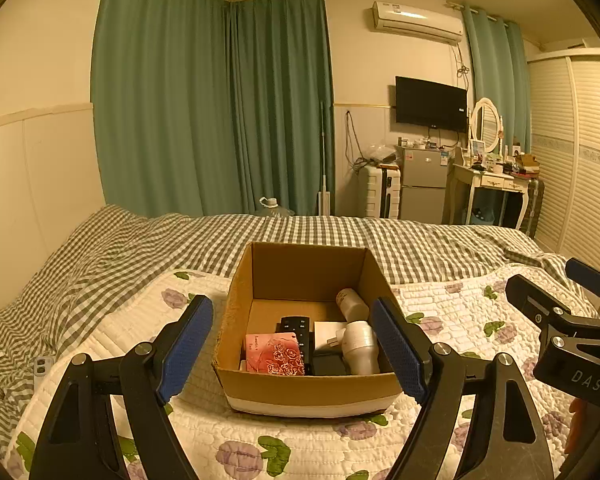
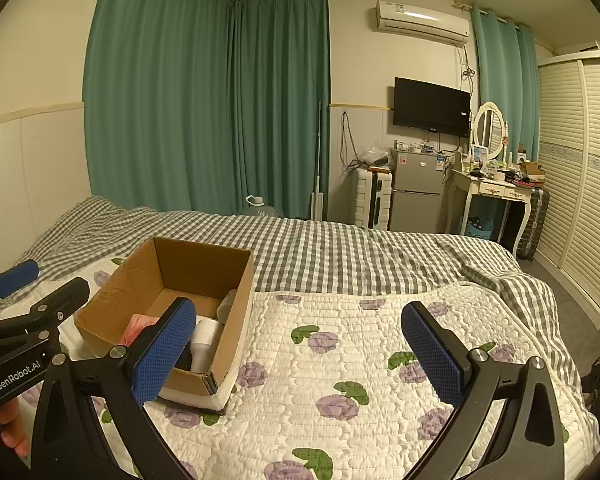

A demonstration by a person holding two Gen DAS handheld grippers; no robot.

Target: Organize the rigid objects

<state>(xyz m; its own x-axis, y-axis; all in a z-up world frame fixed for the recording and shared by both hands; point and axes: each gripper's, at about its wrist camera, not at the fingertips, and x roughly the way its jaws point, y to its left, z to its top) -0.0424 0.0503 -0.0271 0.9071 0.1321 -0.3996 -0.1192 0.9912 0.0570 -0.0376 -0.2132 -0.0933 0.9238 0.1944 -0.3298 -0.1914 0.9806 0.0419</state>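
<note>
The task looked close to done — the cardboard box point(image 1: 312, 384) on the quilted bed point(image 1: 480, 320) already held a pink card point(image 1: 274, 354), a black remote point(image 1: 298, 330) and two white bottles point(image 1: 360, 346), and no loose item showed on the quilt. The remote's long axis ran front to back. Both the left hand-held gripper point(image 1: 296, 354) and the right hand-held gripper point(image 2: 300, 354) stood wide and empty — the left framing the box.

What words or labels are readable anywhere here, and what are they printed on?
"DAS": black body of the right gripper, seen from the left wrist.
"GenRobot.AI": black body of the left gripper, seen from the right wrist.
Pink rose-patterned card in the brown cardboard box: small script, unreadable.
Stickers on the grey fridge: too small.
</note>
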